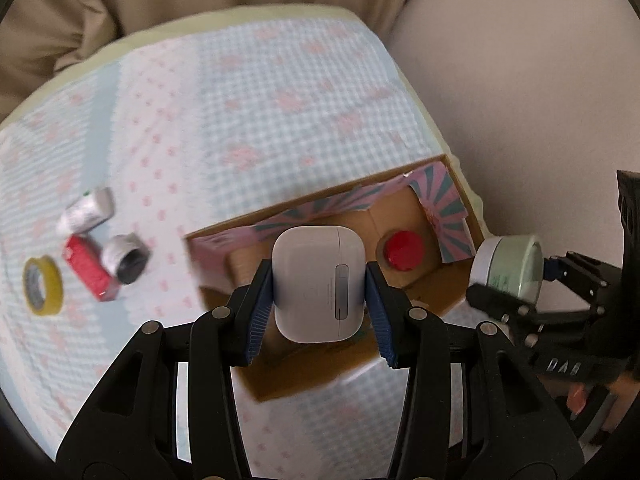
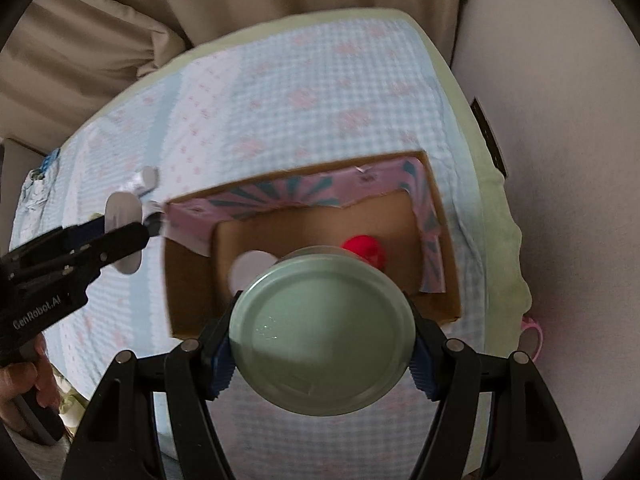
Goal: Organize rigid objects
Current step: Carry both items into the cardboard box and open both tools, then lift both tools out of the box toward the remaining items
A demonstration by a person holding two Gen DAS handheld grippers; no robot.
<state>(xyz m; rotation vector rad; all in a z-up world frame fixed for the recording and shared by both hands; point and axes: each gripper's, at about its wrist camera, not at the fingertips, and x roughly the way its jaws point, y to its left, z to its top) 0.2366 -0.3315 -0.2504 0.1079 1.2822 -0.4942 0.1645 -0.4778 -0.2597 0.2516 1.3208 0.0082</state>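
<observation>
Earbud case point(image 1: 318, 282), clamped upright in the left tongs point(image 1: 318, 300), hangs over the cardboard box point(image 1: 466, 216) holding a red cap point(image 1: 402, 250), while the right tongs point(image 2: 322, 354), clamped on a green-lidded jar point(image 2: 322, 338), hover over the box's near edge.

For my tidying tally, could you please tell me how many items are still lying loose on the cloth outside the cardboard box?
4, clustered left of the box: a yellow tape roll, a red packet, a white tube and a silver-black cylinder. Others may lie out of view.
</observation>
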